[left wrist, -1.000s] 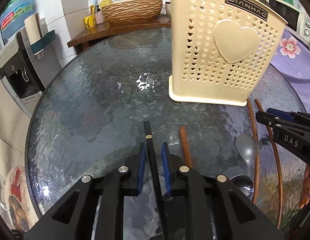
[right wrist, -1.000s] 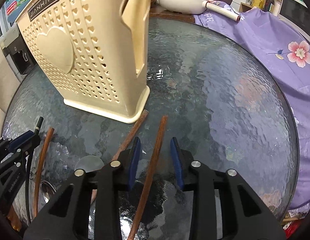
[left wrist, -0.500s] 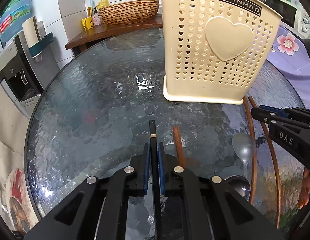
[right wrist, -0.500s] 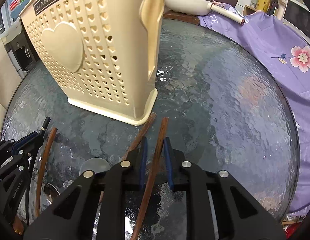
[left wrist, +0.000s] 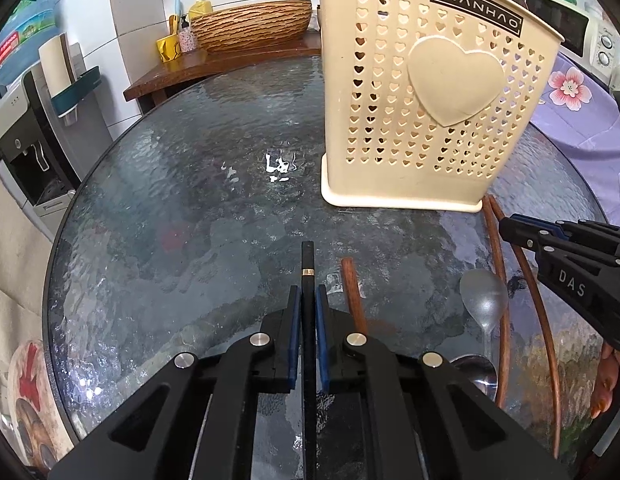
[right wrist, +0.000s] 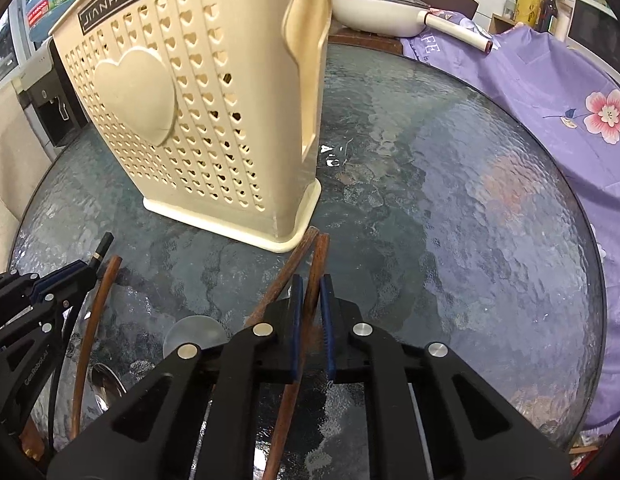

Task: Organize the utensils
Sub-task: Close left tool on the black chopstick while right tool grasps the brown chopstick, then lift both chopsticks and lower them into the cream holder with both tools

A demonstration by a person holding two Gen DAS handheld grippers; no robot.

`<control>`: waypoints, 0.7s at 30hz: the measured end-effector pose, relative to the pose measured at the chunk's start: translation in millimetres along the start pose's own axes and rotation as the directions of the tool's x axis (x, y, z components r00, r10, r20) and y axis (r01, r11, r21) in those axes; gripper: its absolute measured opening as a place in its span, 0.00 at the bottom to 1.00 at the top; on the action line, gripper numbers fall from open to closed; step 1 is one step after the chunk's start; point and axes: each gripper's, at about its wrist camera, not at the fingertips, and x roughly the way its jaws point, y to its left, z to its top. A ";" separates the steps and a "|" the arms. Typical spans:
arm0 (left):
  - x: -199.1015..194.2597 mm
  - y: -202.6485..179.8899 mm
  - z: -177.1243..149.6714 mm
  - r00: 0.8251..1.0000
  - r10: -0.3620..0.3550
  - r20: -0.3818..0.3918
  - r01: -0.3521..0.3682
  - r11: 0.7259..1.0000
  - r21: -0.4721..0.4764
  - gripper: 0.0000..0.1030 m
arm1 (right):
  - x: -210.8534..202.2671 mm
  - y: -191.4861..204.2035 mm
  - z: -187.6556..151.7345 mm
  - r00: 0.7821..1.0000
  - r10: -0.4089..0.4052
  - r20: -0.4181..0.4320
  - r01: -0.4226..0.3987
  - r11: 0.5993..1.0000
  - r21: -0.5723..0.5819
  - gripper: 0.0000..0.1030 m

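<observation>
Both grippers are clamping chopsticks lying lengthwise toward the cream holder (left wrist: pixel 425 112): the left gripper (left wrist: pixel 308 304) pinching a black chopstick (left wrist: pixel 308 264), the right gripper (right wrist: pixel 310 296), nearer the holder's base, pinching a brown chopstick (right wrist: pixel 318 252).

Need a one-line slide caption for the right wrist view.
Right gripper shut on a brown chopstick beside the cream utensil holder on the glass table.

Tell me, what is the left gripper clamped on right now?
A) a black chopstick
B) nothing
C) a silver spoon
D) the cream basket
A: the left gripper is shut on the black chopstick, whose gold-banded tip pokes out ahead of the blue pads, while the spoon lies off to the side on the table.
</observation>
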 end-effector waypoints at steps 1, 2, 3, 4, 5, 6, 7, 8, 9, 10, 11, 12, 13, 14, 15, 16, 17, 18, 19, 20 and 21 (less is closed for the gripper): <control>0.3 0.1 0.4 1.000 -0.001 0.001 0.001 1.000 -0.002 0.07 | -0.1 -2.6 0.3 1.000 0.007 0.001 -0.007 1.000 0.008 0.09; 0.8 0.6 1.1 1.000 -0.003 0.001 0.003 1.000 -0.006 0.07 | -0.2 -5.2 0.5 1.000 0.021 0.004 -0.021 1.000 0.019 0.08; 1.1 1.9 1.7 1.000 -0.006 0.001 0.006 1.000 -0.010 0.07 | -0.1 -7.1 0.4 1.000 0.031 0.006 -0.031 0.999 0.028 0.08; 1.4 2.6 2.2 1.000 -0.010 0.001 0.010 1.000 -0.013 0.07 | -0.8 -9.5 -0.1 0.999 0.039 0.008 -0.039 0.999 0.037 0.08; 1.6 4.7 2.9 1.000 -0.018 0.000 0.018 1.000 -0.020 0.07 | -1.1 -10.0 -0.4 0.999 0.043 0.010 -0.044 0.998 0.042 0.07; 1.2 6.6 2.6 1.000 -0.026 0.000 0.026 0.999 -0.026 0.07 | -1.8 -11.0 -0.8 0.999 0.048 0.014 -0.049 0.998 0.046 0.07; 1.2 8.8 2.5 0.999 -0.038 -0.002 0.038 0.999 -0.035 0.07 | -2.7 -12.1 -1.3 0.998 0.055 0.019 -0.056 0.997 0.050 0.07; 1.1 11.8 2.8 0.999 -0.054 -0.005 0.054 0.997 -0.046 0.07 | -4.5 -14.0 -2.1 0.998 0.060 0.027 -0.061 0.996 0.059 0.07; 0.6 13.2 2.2 0.998 -0.059 -0.005 0.059 0.997 -0.052 0.07 | -6.4 -16.0 -2.8 0.997 0.063 0.034 -0.065 0.996 0.068 0.07; 0.4 14.0 2.3 0.998 -0.060 -0.004 0.060 0.997 -0.056 0.07 | -8.2 -18.1 -3.2 0.997 0.071 0.041 -0.074 0.994 0.079 0.07; -0.3 16.3 1.9 0.998 -0.067 0.000 0.067 0.996 -0.061 0.07 | -9.5 -19.8 -3.1 0.996 0.078 0.044 -0.082 0.993 0.089 0.07; -0.7 16.3 2.0 0.997 -0.072 0.001 0.072 0.995 -0.066 0.07 | -11.3 -22.1 -3.3 0.995 0.086 0.049 -0.090 0.991 0.101 0.07; -1.3 18.0 2.6 0.997 -0.080 0.003 0.080 0.994 -0.073 0.07 | -15.0 -25.5 -4.0 0.994 0.094 0.060 -0.101 0.988 0.114 0.07; -3.3 19.4 3.0 0.996 -0.090 0.009 0.090 0.993 -0.078 0.07 | -18.0 -28.6 -3.6 0.992 0.101 0.071 -0.109 0.987 0.121 0.07; -6.2 20.3 3.4 0.995 -0.094 0.018 0.095 0.992 -0.078 0.07 | -21.4 -30.8 -3.9 0.991 0.108 0.084 -0.118 0.985 0.125 0.07; -9.3 20.6 3.9 0.995 -0.096 0.028 0.098 0.992 -0.077 0.07 | -26.9 -33.9 -4.5 0.988 0.117 0.101 -0.130 0.983 0.131 0.07; -12.1 20.3 4.4 0.994 -0.101 0.034 0.103 0.992 -0.076 0.07 | -30.9 -36.1 -4.9 0.986 0.123 0.114 -0.138 0.981 0.135 0.07; -15.0 21.2 5.0 0.993 -0.107 0.041 0.110 0.991 -0.075 0.07 | -36.8 -39.3 -5.4 0.982 0.136 0.133 -0.154 0.978 0.140 0.07; -18.0 21.7 5.6 0.992 -0.112 0.049 0.116 0.990 -0.074 0.07 | -41.7 -41.4 -6.2 0.978 0.146 0.150 -0.167 0.976 0.142 0.07; -22.5 22.3 6.4 0.991 -0.117 0.060 0.121 0.990 -0.073 0.07 | -45.7 -43.5 -6.2 0.975 0.152 0.163 -0.176 0.974 0.142 0.07; -26.1 22.0 6.9 0.990 -0.119 0.069 0.124 0.990 -0.072 0.07 | -50.8 -45.8 -6.6 0.971 0.158 0.180 -0.184 0.973 0.142 0.07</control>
